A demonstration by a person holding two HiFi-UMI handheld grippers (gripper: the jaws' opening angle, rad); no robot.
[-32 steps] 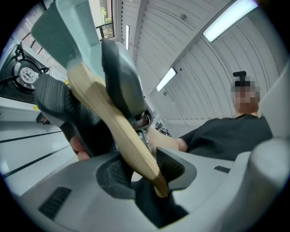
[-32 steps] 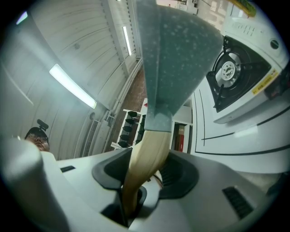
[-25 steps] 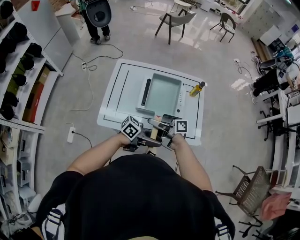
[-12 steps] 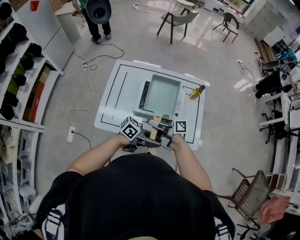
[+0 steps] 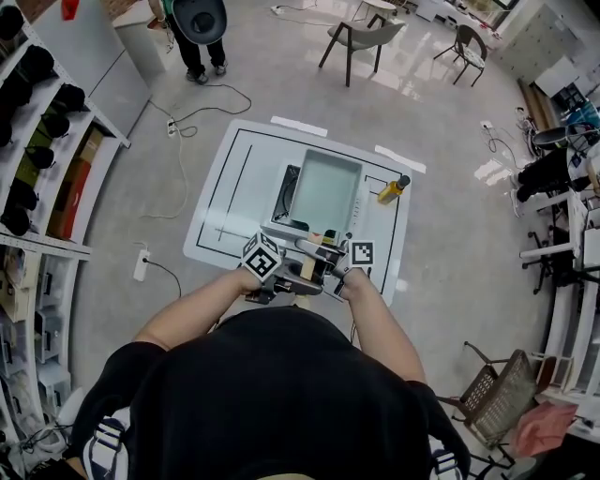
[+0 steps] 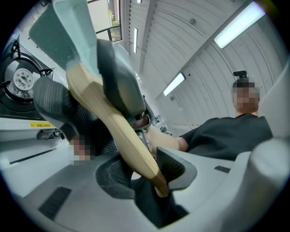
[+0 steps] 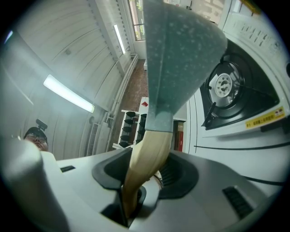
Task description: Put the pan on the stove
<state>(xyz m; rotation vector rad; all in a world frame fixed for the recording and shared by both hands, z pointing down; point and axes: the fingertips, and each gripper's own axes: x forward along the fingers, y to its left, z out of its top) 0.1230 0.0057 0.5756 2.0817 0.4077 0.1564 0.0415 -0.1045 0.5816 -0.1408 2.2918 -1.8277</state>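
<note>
A pale green square pan [image 5: 324,192] with a wooden handle [image 5: 310,265] hangs over the white stove [image 5: 359,201] on the table. My left gripper [image 5: 281,273] and right gripper [image 5: 334,272] are both shut on that handle, side by side. In the left gripper view the handle [image 6: 118,131] runs down between the pads of my left gripper [image 6: 138,168], with the pan [image 6: 68,36] above and a burner [image 6: 20,82] to the left. The right gripper view shows the handle [image 7: 146,154] clamped in my right gripper [image 7: 145,176], under the pan [image 7: 181,54] and beside a burner [image 7: 224,86].
A yellow bottle [image 5: 392,188] stands on the white table [image 5: 225,202] right of the stove. Shelving [image 5: 42,159] lines the left wall. A person [image 5: 197,28] stands at the far side, and chairs [image 5: 361,39] and floor cables [image 5: 183,122] lie beyond the table.
Both grippers have carried the pan a little further over the stove. More of the left burner now shows beside the pan's edge. Both grips look unchanged.
</note>
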